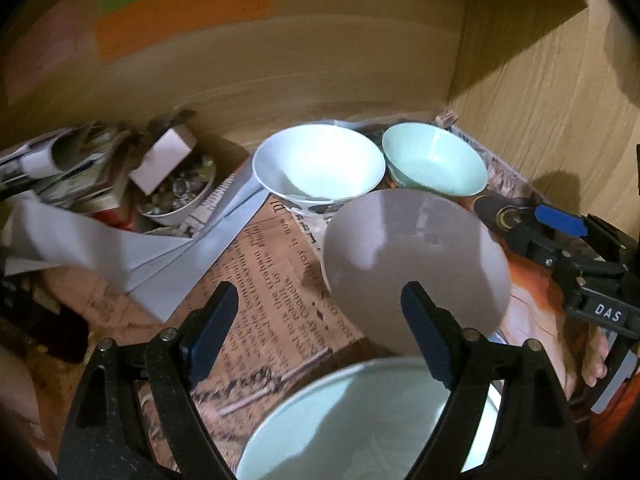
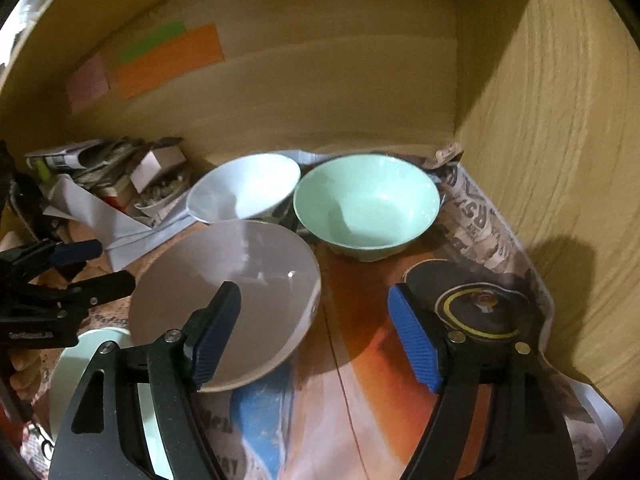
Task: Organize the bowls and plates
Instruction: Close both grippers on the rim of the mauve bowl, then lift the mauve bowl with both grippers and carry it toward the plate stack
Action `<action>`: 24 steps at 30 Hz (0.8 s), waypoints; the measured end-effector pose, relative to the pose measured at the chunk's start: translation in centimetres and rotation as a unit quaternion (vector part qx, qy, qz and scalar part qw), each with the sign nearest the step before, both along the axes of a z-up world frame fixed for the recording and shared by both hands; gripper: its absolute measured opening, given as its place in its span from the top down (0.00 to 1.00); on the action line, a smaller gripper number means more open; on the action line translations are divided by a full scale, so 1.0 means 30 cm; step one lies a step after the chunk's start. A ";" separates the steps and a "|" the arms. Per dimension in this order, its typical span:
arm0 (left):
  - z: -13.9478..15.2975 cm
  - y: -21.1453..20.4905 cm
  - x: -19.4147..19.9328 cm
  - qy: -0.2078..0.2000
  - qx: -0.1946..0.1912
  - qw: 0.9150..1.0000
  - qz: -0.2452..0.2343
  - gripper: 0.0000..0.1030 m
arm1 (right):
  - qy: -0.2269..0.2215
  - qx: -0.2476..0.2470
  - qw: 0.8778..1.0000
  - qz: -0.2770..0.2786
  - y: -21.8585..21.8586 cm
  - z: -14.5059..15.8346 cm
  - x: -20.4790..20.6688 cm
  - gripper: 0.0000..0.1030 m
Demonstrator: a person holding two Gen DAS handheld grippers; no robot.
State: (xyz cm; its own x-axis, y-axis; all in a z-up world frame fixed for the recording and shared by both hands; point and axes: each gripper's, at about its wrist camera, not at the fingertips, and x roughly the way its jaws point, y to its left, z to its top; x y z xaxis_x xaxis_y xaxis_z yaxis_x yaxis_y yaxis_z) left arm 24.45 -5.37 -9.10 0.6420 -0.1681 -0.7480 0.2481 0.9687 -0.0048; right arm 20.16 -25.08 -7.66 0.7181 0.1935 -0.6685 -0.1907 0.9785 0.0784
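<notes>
Inside a wooden cabinet lined with newspaper, a white bowl (image 1: 320,164) (image 2: 248,188) and a mint green bowl (image 1: 434,164) (image 2: 368,204) stand side by side at the back. In front of them sits a grey bowl (image 1: 416,264) (image 2: 240,280). A pale green dish (image 1: 352,420) (image 2: 80,360) lies nearest me. My left gripper (image 1: 318,320) (image 2: 92,264) is open above the newspaper and the green dish, its right finger overlapping the grey bowl's near rim. My right gripper (image 2: 314,312) (image 1: 540,228) is open too, its left finger in front of the grey bowl, its pads pressing on nothing.
A heap of folded papers (image 1: 80,168), a white box (image 1: 164,160) and a small bowl of odds and ends (image 1: 180,196) crowd the back left. Wooden walls (image 2: 560,160) close the back and right. Coloured notes (image 2: 168,60) stick to the back wall.
</notes>
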 end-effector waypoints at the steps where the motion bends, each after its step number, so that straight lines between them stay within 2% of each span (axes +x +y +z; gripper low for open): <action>1: -0.011 -0.005 0.020 0.006 0.000 1.000 0.001 0.18 | 0.005 0.000 1.000 0.001 0.001 -0.008 0.012 0.29; 7: -0.062 -0.017 0.093 0.032 -0.011 0.999 0.001 0.20 | 0.038 0.009 0.999 0.013 0.008 -0.059 0.072 0.30; 11: -0.087 -0.031 0.115 0.046 -0.013 0.999 -0.007 0.39 | 0.060 0.019 0.998 0.021 0.009 -0.087 0.096 0.45; 13: -0.099 -0.034 0.124 0.055 -0.018 0.998 -0.010 0.43 | 0.071 0.026 0.997 0.024 0.007 -0.100 0.104 0.53; 14: -0.105 -0.035 0.127 0.059 -0.021 0.998 -0.011 0.49 | 0.075 0.028 0.996 0.025 0.006 -0.105 0.107 0.56; 16: -0.111 -0.039 0.131 0.064 -0.023 0.998 -0.017 0.57 | 0.091 0.036 0.995 0.033 0.007 -0.120 0.115 0.67; 21: -0.134 -0.060 0.133 0.080 -0.028 0.996 -0.036 0.78 | 0.112 0.060 0.991 0.047 0.007 -0.142 0.129 0.79; 24: -0.135 -0.063 0.131 0.077 -0.024 0.996 -0.036 0.81 | 0.111 0.056 0.991 0.048 0.015 -0.136 0.123 0.82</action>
State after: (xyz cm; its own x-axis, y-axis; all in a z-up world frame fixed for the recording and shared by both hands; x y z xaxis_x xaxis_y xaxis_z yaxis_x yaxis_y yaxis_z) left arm 28.36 -7.27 -13.15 0.5056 -0.2474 -0.8266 0.3094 0.9463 -0.0939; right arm 23.84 -24.62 -11.73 0.5303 0.3352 -0.7788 -0.2485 0.9396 0.2352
